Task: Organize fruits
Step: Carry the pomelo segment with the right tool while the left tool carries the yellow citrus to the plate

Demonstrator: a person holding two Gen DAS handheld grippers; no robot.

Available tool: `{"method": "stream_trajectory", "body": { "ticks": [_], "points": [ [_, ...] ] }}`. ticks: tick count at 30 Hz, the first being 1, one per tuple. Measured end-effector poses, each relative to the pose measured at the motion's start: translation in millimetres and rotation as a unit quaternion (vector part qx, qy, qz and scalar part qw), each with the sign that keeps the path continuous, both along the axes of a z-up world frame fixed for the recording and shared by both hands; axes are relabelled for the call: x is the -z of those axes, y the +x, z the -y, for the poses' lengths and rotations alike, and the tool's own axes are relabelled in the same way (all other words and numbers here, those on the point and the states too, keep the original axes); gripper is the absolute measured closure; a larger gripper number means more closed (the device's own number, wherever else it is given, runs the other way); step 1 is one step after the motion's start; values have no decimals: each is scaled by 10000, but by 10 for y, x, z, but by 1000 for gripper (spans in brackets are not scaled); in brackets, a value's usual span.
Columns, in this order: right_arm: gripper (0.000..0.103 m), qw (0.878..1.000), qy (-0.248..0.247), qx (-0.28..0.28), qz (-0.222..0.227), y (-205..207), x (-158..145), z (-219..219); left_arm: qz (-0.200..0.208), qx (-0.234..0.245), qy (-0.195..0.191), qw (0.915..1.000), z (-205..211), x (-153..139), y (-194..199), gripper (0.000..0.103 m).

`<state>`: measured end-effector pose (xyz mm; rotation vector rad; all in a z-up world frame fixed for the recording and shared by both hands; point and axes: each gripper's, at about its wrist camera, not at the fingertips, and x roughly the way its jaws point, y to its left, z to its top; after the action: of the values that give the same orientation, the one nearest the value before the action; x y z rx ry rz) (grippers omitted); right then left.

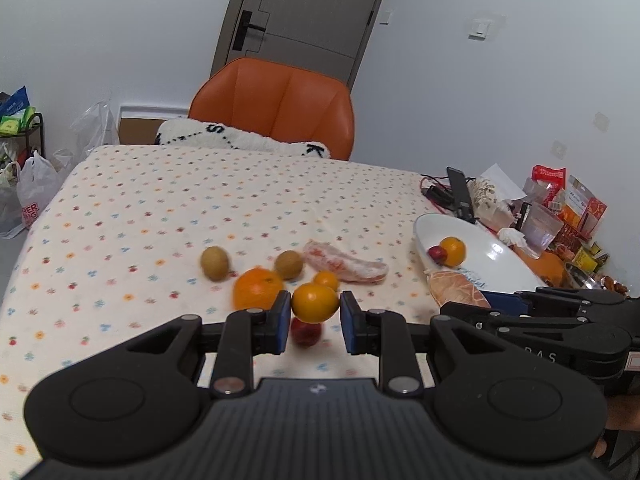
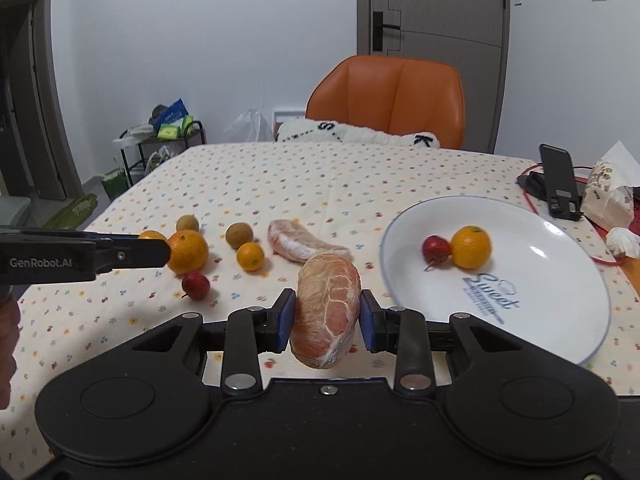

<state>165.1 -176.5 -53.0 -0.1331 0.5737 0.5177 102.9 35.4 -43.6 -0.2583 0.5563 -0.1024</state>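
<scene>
Left gripper (image 1: 315, 322): matte black body, blue finger pads (image 1: 284, 312), silver pivot screws, ribbed grey centre plate, two round side caps. Right gripper (image 2: 327, 319): same build. "GenRobot.AI" printed white on the side.

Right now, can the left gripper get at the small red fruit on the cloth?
Probably not yet. The left gripper is already shut on a small orange, so its fingers are occupied. The small red fruit itself lies uncovered on the tablecloth, with nothing over it.
</scene>
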Motion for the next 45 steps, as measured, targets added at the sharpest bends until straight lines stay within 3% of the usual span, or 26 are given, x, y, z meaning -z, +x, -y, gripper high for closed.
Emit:
{"method": "stream_trajectory", "body": {
  "ticks": [24, 45],
  "points": [
    [71, 9979, 531, 350, 124, 212, -76, 1028, 191, 534, 293, 9980, 1193, -211, 439, 78],
    [71, 9944, 724, 769, 89, 436, 41, 1451, -172, 833, 483, 9952, 1678, 2, 906, 78]
  ]
}}
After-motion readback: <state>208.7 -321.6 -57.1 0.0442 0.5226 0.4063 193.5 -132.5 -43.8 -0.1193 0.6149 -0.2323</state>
